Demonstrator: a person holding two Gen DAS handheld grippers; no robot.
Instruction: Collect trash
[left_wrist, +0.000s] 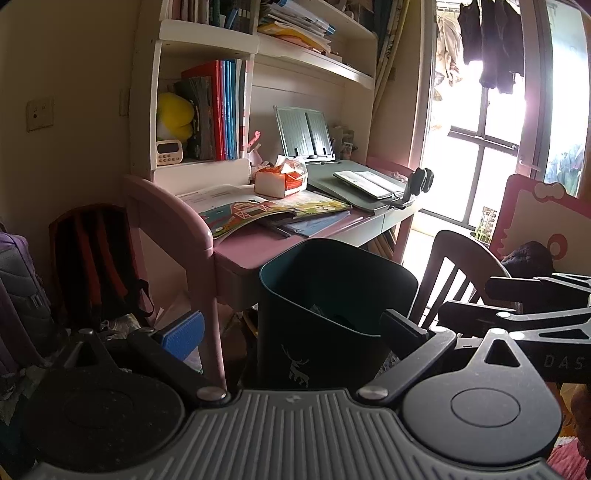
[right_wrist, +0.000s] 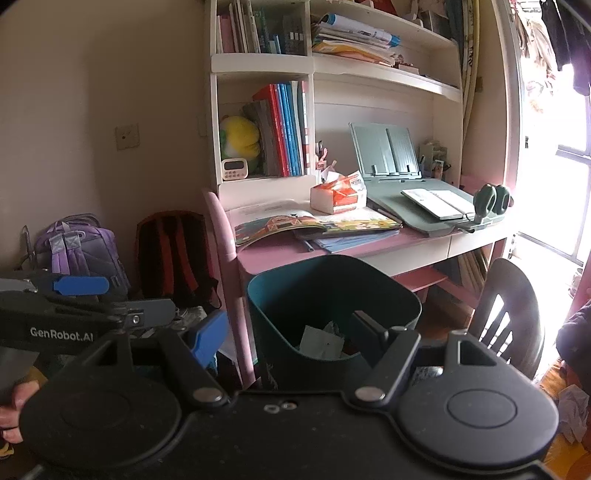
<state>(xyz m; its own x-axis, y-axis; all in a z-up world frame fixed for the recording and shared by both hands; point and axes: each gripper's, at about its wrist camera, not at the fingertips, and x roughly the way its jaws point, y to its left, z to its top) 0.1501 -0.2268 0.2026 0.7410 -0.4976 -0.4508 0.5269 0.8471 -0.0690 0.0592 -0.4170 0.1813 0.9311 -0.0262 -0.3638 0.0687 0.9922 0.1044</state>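
A dark teal waste bin (left_wrist: 332, 247) with a white deer print stands on the floor in front of the pink desk (left_wrist: 251, 251). My left gripper (left_wrist: 293, 328) is open, its blue pad and black finger wide apart in front of the bin with nothing between them. In the right wrist view it shows at the left (right_wrist: 140, 297), beside the bin (right_wrist: 332, 262). My right gripper (right_wrist: 288, 332) is open too, hanging above the bin's near rim. Crumpled paper (right_wrist: 321, 341) lies inside the bin. A crumpled white tissue (right_wrist: 572, 406) lies on the floor at the far right.
The desk carries open books (right_wrist: 317, 225), an orange tissue pack (right_wrist: 338, 197) and a green book stand (right_wrist: 384, 151). A dark chair (right_wrist: 509, 306) stands right of the bin. Backpacks (right_wrist: 173, 251) lean on the wall at the left. A hand (right_wrist: 14, 406) holds the left gripper.
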